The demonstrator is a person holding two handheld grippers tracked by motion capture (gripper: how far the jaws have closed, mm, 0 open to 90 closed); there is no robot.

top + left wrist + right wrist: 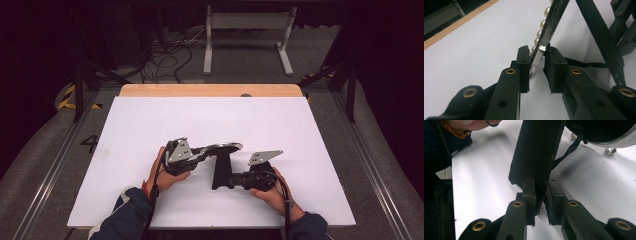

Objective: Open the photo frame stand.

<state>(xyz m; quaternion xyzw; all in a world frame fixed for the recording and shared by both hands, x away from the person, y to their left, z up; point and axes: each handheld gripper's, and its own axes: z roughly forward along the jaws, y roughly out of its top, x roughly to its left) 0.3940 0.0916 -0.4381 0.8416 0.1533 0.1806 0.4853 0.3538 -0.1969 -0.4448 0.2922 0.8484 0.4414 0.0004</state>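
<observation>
Both grippers clamped on the mirror stand, mid-table.

Your left gripper (537,62) pinches the rim of the pearl-edged mirror frame (549,25), which is raised off the white table (150,125). Your right gripper (540,192) is closed on the end of its black back stand (536,150), near the table's front half.

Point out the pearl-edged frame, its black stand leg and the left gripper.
pearl-edged frame (550,23): left gripper view, its dark edge.
black stand leg (536,150): right gripper view, flat face.
left gripper (538,60): left gripper view, between fingertips.
</observation>
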